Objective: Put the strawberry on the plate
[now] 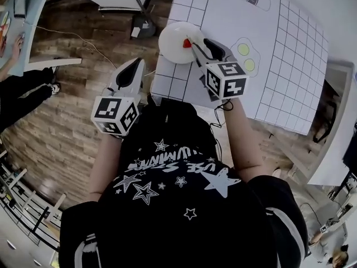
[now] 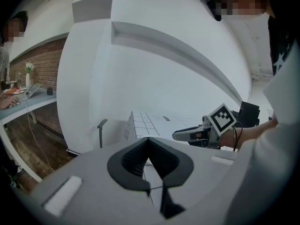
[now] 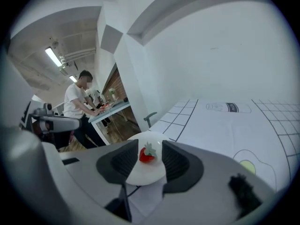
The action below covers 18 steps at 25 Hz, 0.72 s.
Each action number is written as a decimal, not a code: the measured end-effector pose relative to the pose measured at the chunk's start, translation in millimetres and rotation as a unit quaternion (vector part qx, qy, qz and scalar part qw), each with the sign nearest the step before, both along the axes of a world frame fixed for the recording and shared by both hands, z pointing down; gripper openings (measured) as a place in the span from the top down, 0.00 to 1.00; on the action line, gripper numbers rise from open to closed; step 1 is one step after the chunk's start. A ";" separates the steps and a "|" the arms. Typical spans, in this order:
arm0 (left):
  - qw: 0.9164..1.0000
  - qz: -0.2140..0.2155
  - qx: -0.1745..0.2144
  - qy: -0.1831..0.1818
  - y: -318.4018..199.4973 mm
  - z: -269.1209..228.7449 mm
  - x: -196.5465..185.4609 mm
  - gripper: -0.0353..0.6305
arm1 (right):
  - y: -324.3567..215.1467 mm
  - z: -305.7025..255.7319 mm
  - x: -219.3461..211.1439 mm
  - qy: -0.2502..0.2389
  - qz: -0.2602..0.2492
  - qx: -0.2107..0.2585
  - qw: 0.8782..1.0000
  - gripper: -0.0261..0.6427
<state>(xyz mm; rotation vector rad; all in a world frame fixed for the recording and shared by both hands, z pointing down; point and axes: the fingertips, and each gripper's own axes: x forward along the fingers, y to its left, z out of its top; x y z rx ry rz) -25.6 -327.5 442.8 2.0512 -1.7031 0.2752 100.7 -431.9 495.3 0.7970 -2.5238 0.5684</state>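
So, strawberry point(image 3: 146, 153): it lies on the white plate point(image 3: 143, 175), a little off the middle, with its green cap up. In the head view it is the red spot point(image 1: 187, 42) on the plate point(image 1: 170, 37).
Plate: it stands close to the near left corner of the table point(image 1: 167, 82), on a printed mat point(image 1: 223, 15) with a grid. That spot is probably chosen so that a short reach is enough.
Right gripper point(image 3: 149, 145): the fingers are apart, one on each side of the strawberry as seen along them. A clear gap shows on the right side. On the left I cannot tell whether the finger touches the fruit or is just beside it. Nothing is clamped. In the head view this gripper point(image 1: 203, 48) sits at the plate's right rim and points across it.
Left gripper point(image 2: 149, 139): the fingers meet at the tips with nothing between them. It is held off the table's near edge, above the wooden floor point(image 1: 67, 121), likely parked out of the way because this job needs only one hand.
Stage: judging by where the fruit lies, the placing looks done. What remains is to draw the right gripper clear.
Risk: the open fingers flank the strawberry closely, so a sideways pull could nudge or roll it. A straight retreat, back or up, seems safest.
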 end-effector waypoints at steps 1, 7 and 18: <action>1.000 0.003 -0.005 -0.001 4.1 2.4 0.0 0.94 | 0.2 -1.0 3.4 -0.005 0.011 -0.001 1.000 0.71; 1.000 0.023 -0.014 -0.008 21.5 11.8 -3.6 0.94 | 16.4 7.4 17.5 0.012 0.036 -0.001 0.999 0.71; 0.999 0.042 0.001 0.026 99.8 19.3 -46.4 0.94 | 91.0 1.3 -5.8 0.043 0.081 0.011 0.996 0.71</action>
